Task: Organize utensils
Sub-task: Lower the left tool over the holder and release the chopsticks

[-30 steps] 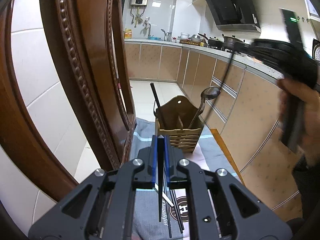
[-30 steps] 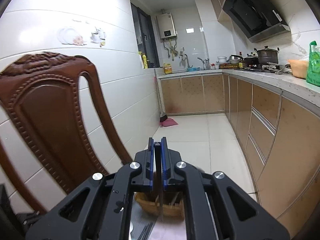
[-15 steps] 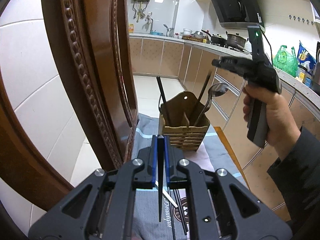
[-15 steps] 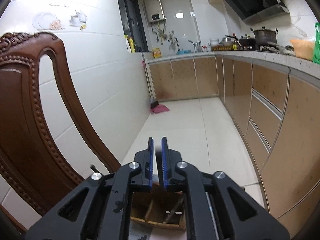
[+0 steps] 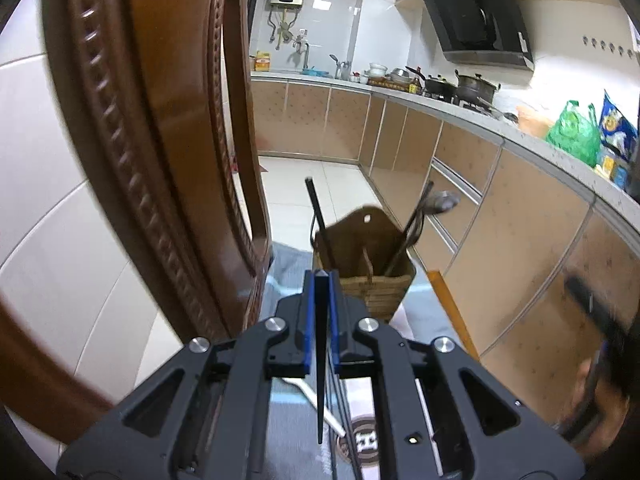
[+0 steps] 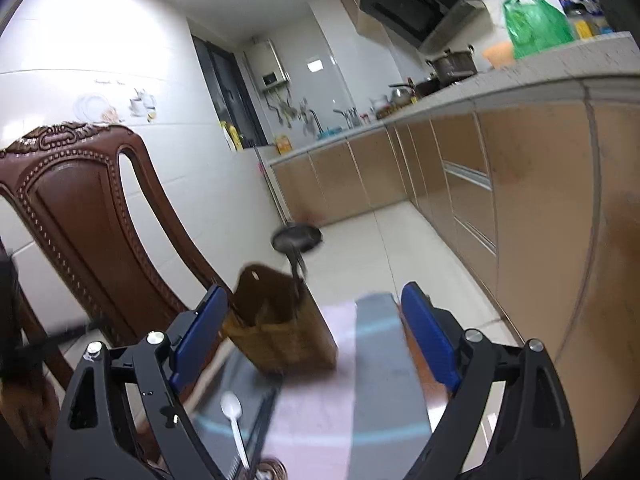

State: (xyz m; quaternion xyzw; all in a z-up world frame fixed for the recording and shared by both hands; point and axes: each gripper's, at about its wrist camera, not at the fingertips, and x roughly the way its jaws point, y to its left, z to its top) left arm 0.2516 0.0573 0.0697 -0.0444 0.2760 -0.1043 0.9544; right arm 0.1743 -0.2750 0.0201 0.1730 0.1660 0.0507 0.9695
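The jaws of the left gripper (image 5: pixel 320 320) are being pressed together on a single black chopstick (image 5: pixel 320 380), which is pinched near its thick end and is being held with its long axis running straight back toward the camera, the thin tip hanging toward the bench. The jaws of the right gripper (image 6: pixel 316 340) are being held spread wide, with nothing between them.

The wooden utensil holder (image 5: pixel 366 268) is standing directly ahead of the left jaws, just beyond the fingertips, on a grey cloth (image 5: pixel 288 432) covering the bench. One black chopstick (image 5: pixel 318 220) is leaning in its left compartment; a metal spoon (image 5: pixel 438 204) and a dark stick are leaning in its right compartment. A wooden divider is separating the two.

Below the left gripper, a white plastic spoon (image 5: pixel 316 400) and several more chopsticks (image 5: pixel 344 420) are lying on the cloth, with their long axes roughly in line with the gripper.

It is judged that the held chopstick is being carried to the holder, and that the left compartment is the nearer target. The stick is judged to need tipping upright before its tip is lowered in. The right gripper is judged to be free for the loose utensils lying under it.

A carved wooden chair (image 6: pixel 80 208) is standing close on the left.
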